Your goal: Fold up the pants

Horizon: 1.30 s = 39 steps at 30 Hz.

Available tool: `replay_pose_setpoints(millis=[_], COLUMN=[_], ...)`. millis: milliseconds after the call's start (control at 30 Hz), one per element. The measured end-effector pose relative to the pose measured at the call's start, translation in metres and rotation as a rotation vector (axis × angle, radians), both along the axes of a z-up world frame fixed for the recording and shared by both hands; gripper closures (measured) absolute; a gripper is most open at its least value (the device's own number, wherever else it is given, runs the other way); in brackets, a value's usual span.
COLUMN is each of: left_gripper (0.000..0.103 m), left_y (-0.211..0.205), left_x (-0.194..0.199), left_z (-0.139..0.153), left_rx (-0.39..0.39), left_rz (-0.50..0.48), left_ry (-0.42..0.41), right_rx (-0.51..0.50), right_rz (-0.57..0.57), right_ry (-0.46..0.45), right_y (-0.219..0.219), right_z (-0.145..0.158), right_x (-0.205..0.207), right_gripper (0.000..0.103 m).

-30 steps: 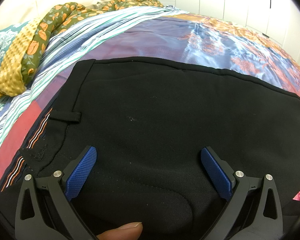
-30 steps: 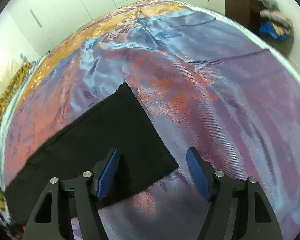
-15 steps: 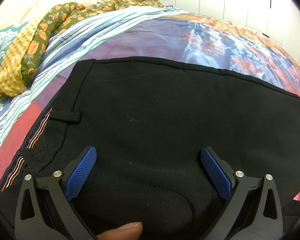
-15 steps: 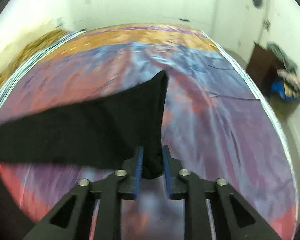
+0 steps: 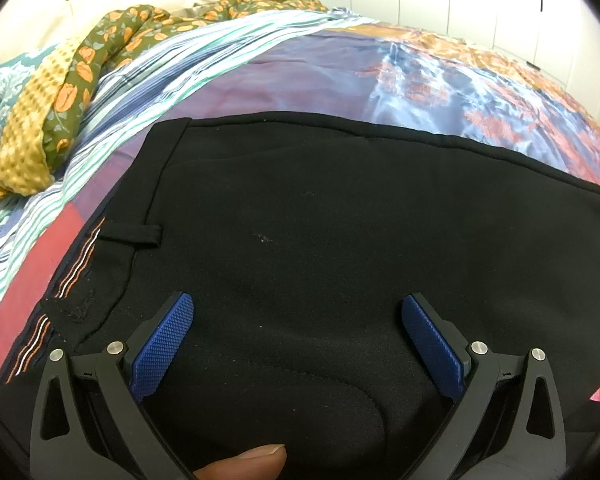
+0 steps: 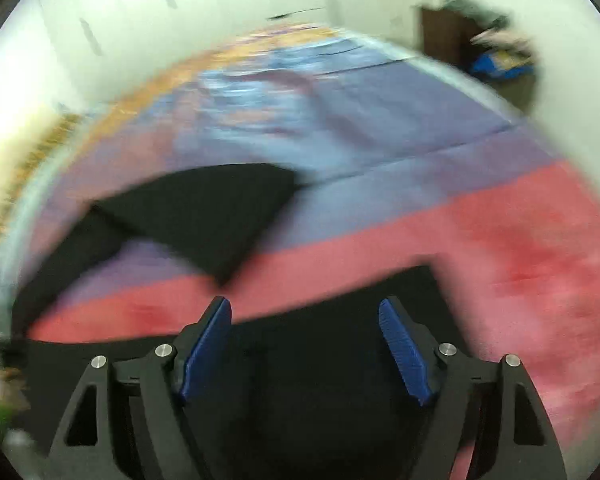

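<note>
Black pants (image 5: 320, 240) lie flat on the bed, waistband and belt loop to the left in the left wrist view. My left gripper (image 5: 296, 344) is open and hovers low over the upper part of the pants, touching nothing I can see. In the blurred right wrist view my right gripper (image 6: 306, 344) is open and empty above a black part of the pants (image 6: 300, 380). The pant leg end (image 6: 204, 216) lies folded over farther out on the bedspread.
The bed has a shiny purple, blue and orange bedspread (image 5: 440, 80) with a pink band (image 6: 500, 248). A striped sheet (image 5: 160, 76) and a green floral blanket (image 5: 72, 80) lie at the far left. White cupboards stand behind; a dark cabinet (image 6: 448, 36) stands right.
My right gripper, shut on the pant leg end half a second ago, has opened and let it go, then swung quickly toward the waist end. The left gripper has not moved.
</note>
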<state>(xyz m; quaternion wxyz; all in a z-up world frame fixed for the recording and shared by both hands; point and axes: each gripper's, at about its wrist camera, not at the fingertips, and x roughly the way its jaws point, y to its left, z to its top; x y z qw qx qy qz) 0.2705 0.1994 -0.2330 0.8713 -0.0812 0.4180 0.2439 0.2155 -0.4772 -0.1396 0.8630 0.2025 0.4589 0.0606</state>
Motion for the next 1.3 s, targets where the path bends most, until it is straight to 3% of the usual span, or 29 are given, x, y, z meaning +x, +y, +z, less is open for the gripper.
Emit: replay_pose_setpoints(millis=[33,67,133,233,333,400,467,500,533,700,867,933,967,1033,1100,1200,1233,1300], left_gripper=[0.001,0.001,0.001,0.001,0.001,0.001,0.001,0.001,0.001,0.001,0.001,0.001,0.001,0.001,0.001,0.001,0.001,0.001], left_y=[0.0,0.0,0.0,0.0,0.0,-0.001,-0.001,-0.001,-0.001,-0.001,-0.009,-0.02,-0.029,-0.04,-0.049,-0.053,-0.052,-0.047], left_x=[0.0,0.0,0.0,0.0,0.0,0.0,0.0,0.0,0.0,0.0,-0.001,-0.016,-0.023,-0.021,0.0,0.044,0.057,0.079], left_z=[0.0,0.0,0.0,0.0,0.0,0.0,0.0,0.0,0.0,0.001,0.021,0.035,0.043,0.051,0.057,0.046,0.039,0.028], left_rx=[0.001,0.001,0.0,0.0,-0.001,0.0,0.0,0.0,0.001,0.0,0.013,-0.077,-0.201,-0.342,-0.576,-0.852,-0.897,-0.911], left_rz=[0.0,0.0,0.0,0.0,0.0,0.0,0.0,0.0,0.0,0.001,0.036,0.007,-0.046,-0.105,-0.2,-0.27,-0.255,-0.193], left_ry=[0.001,0.001,0.0,0.0,-0.001,-0.001,0.0,0.0,0.0,0.006,0.11,0.084,0.048,0.017,-0.021,-0.017,-0.008,0.021], right_rx=[0.185,0.298,0.448,0.53,0.594,0.6,0.535,0.495,0.444,0.319,0.231,0.204,0.197,0.184,0.172,0.172,0.176,0.186], right_rz=[0.023,0.021,-0.025,-0.247,-0.509,-0.594,-0.571,-0.569,-0.565,-0.445,-0.25,-0.202,-0.185,-0.153,-0.127,-0.092,-0.086,-0.08], right_ry=[0.007,0.013,0.036,0.062,-0.022,-0.038,0.002,0.01,0.011,-0.078,-0.22,-0.269,-0.289,-0.318,-0.324,-0.341,-0.352,-0.377], right_y=[0.011,0.018,0.028,0.019,-0.006,-0.009,-0.005,-0.004,-0.003,0.001,0.005,0.011,0.011,0.012,0.016,0.023,0.022,0.023], right_z=[-0.01,-0.018,-0.037,-0.065,-0.073,-0.075,-0.075,-0.074,-0.072,-0.03,0.052,0.079,0.089,0.106,0.112,0.122,0.123,0.13], right_x=[0.009,0.016,0.032,0.049,0.044,0.043,0.052,0.053,0.054,0.045,0.001,-0.025,-0.031,-0.054,-0.059,-0.075,-0.08,-0.09], right_gripper=[0.027,0.027,0.027,0.031,0.037,0.042,0.064,0.082,0.091,0.098,0.098,0.098,0.098,0.098,0.098,0.098,0.098,0.098])
